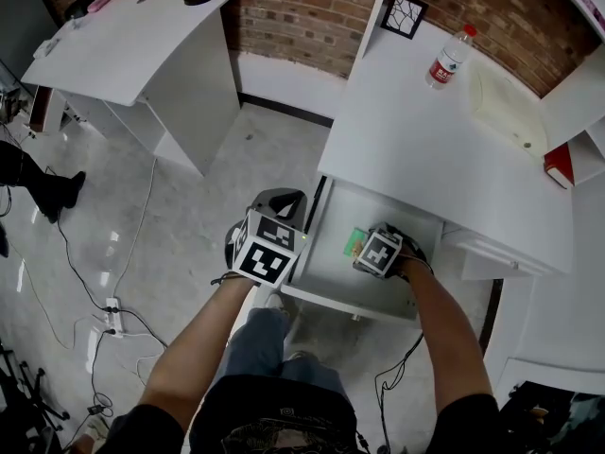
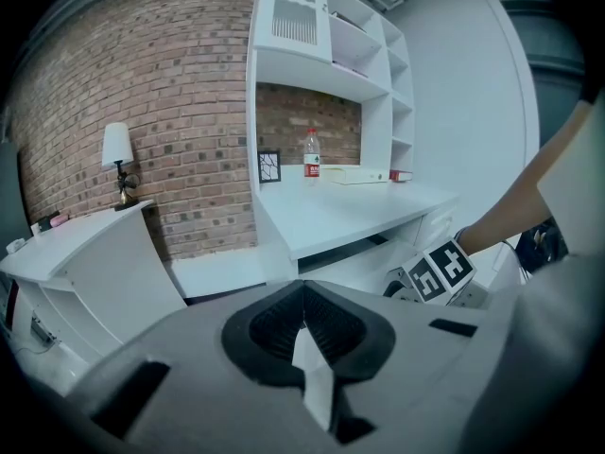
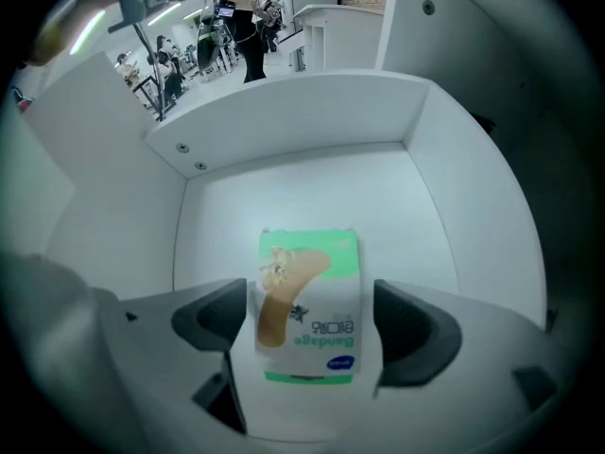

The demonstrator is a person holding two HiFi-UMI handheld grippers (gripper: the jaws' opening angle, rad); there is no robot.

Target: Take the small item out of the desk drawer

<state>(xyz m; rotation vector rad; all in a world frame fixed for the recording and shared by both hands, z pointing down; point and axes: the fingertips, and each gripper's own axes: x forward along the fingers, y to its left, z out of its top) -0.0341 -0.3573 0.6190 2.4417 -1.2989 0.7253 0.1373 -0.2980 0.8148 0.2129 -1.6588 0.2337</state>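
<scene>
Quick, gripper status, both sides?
Left gripper: closed, holding nothing.
Right gripper: open, fingers either side of the bandage box in the drawer, not clamped.

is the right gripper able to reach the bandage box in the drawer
Likely yes: the drawer is open and the uncovered bandage box sits between the parted jaws of the right gripper.

Bright, even overhead light | faint sheen on floor [image 1: 189,187] | heavy fisheye bending, dark corners in gripper views | left gripper [image 2: 304,348] blurred
</scene>
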